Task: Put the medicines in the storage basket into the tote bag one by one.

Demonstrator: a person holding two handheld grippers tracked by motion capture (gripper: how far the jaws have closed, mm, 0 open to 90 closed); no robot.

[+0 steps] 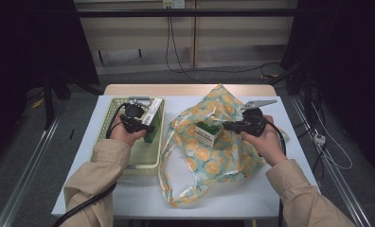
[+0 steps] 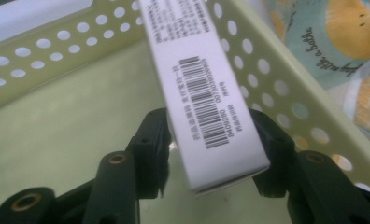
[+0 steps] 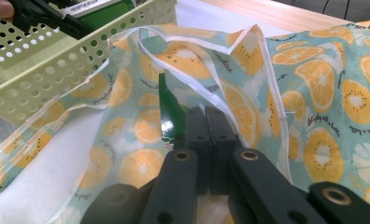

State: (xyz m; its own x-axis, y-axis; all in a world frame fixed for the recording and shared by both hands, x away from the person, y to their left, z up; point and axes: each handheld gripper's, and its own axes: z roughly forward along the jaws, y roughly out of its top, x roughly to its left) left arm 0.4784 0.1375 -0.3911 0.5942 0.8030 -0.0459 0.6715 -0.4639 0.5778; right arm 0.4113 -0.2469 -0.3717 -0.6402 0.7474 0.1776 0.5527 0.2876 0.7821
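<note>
The left gripper [image 2: 206, 154] holds a white box [image 2: 206, 102] between its jaws, inside the green basket [image 2: 43, 56]. The right gripper [image 3: 206, 126] is closed on the bag [image 3: 314, 93] edge.

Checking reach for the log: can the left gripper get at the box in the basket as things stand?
Probably yes: the left gripper already has the box between its jaws inside the open-topped basket, nothing blocking.
</note>
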